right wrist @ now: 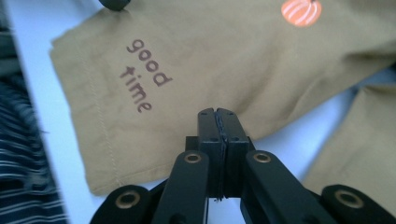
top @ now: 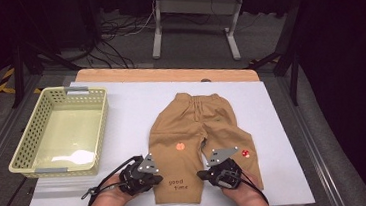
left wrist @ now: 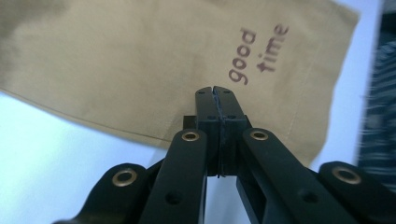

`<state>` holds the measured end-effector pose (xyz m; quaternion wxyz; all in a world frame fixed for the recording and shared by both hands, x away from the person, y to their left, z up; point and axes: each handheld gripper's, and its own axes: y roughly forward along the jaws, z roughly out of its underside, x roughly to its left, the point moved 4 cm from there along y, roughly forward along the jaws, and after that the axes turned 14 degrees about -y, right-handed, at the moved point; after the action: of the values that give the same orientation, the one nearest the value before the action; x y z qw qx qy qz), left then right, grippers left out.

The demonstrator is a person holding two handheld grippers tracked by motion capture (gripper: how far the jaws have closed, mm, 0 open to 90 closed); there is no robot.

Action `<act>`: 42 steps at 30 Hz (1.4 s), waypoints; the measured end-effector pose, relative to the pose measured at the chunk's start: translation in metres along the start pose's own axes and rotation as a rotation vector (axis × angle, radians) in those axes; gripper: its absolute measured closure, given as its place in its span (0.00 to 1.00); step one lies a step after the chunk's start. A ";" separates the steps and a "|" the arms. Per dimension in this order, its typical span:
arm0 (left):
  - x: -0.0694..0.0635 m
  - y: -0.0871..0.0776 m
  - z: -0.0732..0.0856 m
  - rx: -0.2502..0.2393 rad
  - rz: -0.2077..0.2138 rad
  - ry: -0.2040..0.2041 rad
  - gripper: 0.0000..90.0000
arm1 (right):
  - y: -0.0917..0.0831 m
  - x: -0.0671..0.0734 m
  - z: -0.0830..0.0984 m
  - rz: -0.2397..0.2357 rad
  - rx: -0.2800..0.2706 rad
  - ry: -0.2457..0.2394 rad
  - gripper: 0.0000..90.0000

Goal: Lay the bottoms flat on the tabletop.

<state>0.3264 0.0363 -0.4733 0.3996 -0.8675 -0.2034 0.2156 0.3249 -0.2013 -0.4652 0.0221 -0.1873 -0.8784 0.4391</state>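
Observation:
Tan child's trousers lie flat on the white table, waistband far, hems toward me. The left leg carries a "good time" print and an orange pumpkin patch. My left gripper lies at that leg's outer edge by the hem. Its jaws are together with the tips on the cloth. My right gripper lies at the same leg's inner edge, jaws together on the cloth. The pinch points are hidden under the tips.
A pale yellow slotted basket stands at the table's left, holding only a white glare. The right leg has a red patch. A wooden strip borders the far edge. Desk legs and cables stand on the floor beyond.

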 end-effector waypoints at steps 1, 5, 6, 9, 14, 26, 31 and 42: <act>-0.001 -0.006 0.002 -0.006 -0.004 0.000 1.00 | -0.001 0.001 -0.001 -0.006 -0.006 -0.001 1.00; 0.001 -0.017 0.013 -0.014 0.006 -0.004 1.00 | -0.002 0.012 -0.009 -0.067 -0.024 -0.012 1.00; 0.002 -0.019 0.015 -0.008 -0.001 -0.003 1.00 | -0.001 0.015 -0.010 -0.079 -0.025 -0.016 1.00; 0.003 -0.019 0.022 0.010 0.003 0.005 1.00 | 0.003 0.024 -0.015 -0.100 -0.015 -0.045 1.00; 0.007 -0.019 0.021 -0.029 0.013 -0.040 0.93 | -0.002 0.021 -0.014 -0.080 -0.035 -0.060 0.91; 0.017 -0.018 -0.007 -0.167 0.034 -0.104 0.68 | -0.043 -0.010 0.045 0.021 0.027 0.082 0.69; 0.018 -0.014 -0.019 -0.178 0.032 -0.105 0.67 | -0.033 -0.006 0.054 0.010 0.086 0.082 0.69; 0.021 -0.010 -0.032 -0.207 0.034 -0.113 0.66 | -0.040 0.006 0.051 -0.036 0.089 0.076 1.00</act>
<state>0.3591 0.0337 -0.4514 0.2921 -0.8938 -0.2323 0.2487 0.2964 -0.2600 -0.4659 0.0713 -0.1869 -0.8596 0.4701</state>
